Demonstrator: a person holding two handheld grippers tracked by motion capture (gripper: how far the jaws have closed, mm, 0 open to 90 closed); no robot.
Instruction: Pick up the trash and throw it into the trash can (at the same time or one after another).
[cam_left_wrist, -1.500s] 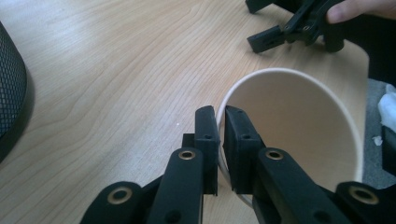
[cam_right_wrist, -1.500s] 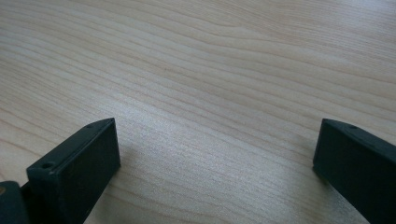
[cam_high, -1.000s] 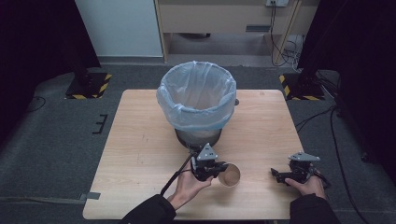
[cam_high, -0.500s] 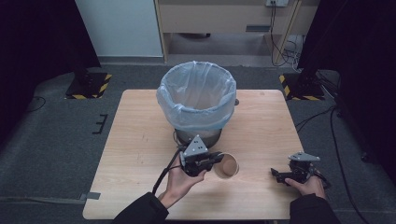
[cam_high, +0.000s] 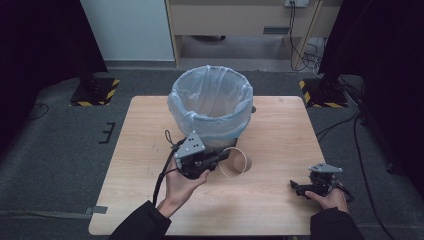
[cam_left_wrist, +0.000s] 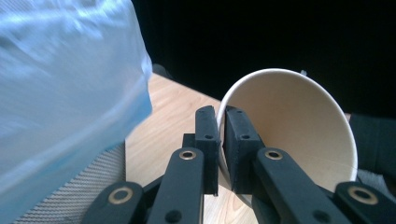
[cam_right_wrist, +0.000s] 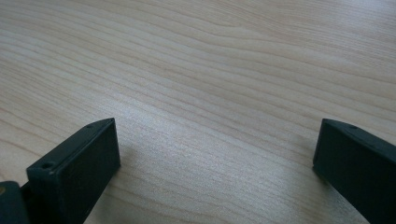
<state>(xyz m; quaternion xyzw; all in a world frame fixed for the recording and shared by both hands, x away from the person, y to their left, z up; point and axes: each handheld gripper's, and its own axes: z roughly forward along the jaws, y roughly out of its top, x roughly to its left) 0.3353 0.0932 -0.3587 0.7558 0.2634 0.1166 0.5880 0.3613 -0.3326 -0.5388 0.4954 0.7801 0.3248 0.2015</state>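
A paper cup (cam_high: 235, 162) hangs tilted above the table, its open mouth facing up and toward the camera. My left gripper (cam_high: 218, 159) is shut on the cup's rim (cam_left_wrist: 223, 140), one jaw inside and one outside. The cup's pale inside (cam_left_wrist: 289, 121) fills the right of the left gripper view. It is just in front of a bin (cam_high: 210, 107) lined with a pale blue bag (cam_left_wrist: 60, 93). My right gripper (cam_high: 298, 187) rests low on the wooden table (cam_high: 280, 130) at the front right, open, with bare wood (cam_right_wrist: 210, 116) between its jaws.
The bin stands at the table's middle back, its grey mesh wall (cam_left_wrist: 70, 186) close beside the left gripper. A cable (cam_high: 162, 172) trails from the left gripper. Dark floor, black stands with yellow-striped bases (cam_high: 92, 92) and a wooden cabinet (cam_high: 240, 20) lie beyond the table.
My left gripper has lifted the cup and carried it up and back toward the bin. The right gripper has stayed where it was.
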